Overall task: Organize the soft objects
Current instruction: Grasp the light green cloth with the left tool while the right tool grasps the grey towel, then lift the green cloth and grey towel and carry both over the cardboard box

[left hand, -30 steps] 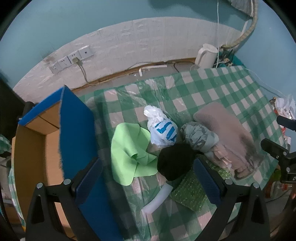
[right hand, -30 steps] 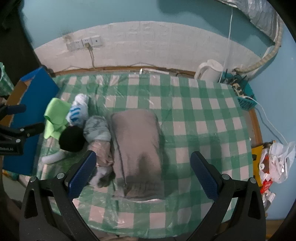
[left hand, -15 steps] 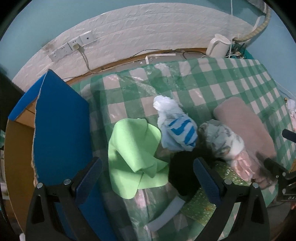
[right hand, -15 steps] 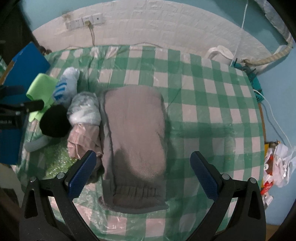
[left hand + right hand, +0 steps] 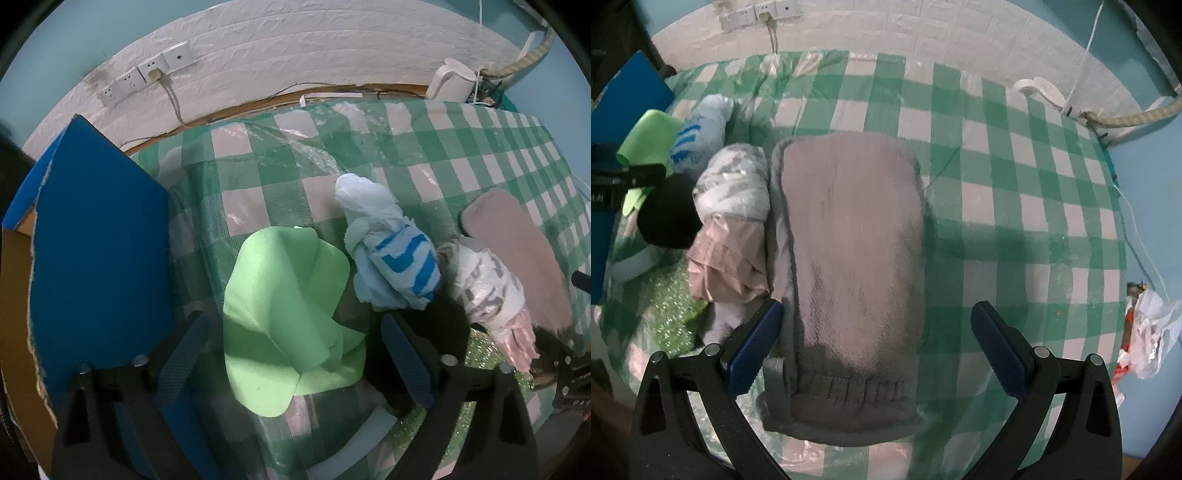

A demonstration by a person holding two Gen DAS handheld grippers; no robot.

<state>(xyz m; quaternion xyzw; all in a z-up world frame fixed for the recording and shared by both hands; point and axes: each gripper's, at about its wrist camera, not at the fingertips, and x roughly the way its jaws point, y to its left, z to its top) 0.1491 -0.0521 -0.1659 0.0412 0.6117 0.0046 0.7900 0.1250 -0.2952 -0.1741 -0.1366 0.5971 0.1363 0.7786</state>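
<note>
A light green foam sheet (image 5: 291, 317) lies folded on the checked table, straight between the fingers of my open left gripper (image 5: 295, 354). Next to it are a white and blue bundle (image 5: 395, 266), a grey patterned bagged bundle (image 5: 487, 291) and a pink bagged item (image 5: 521, 343). A folded grey fleece garment (image 5: 853, 243) lies lengthwise under my open right gripper (image 5: 879, 339), its cuffed end between the fingers. A black soft item (image 5: 668, 218) sits left of the bundles in the right wrist view.
A blue-faced cardboard box (image 5: 96, 258) stands at the table's left edge. Green glittery wrap (image 5: 672, 314) and a white foam strip (image 5: 354, 439) lie near the front. A white kettle (image 5: 450, 81) and cables sit at the back right, wall sockets (image 5: 147, 74) behind.
Both grippers moved down and forward toward the table. The green sheet now lies between the left fingers, and the grey garment fills the space between the right fingers.
</note>
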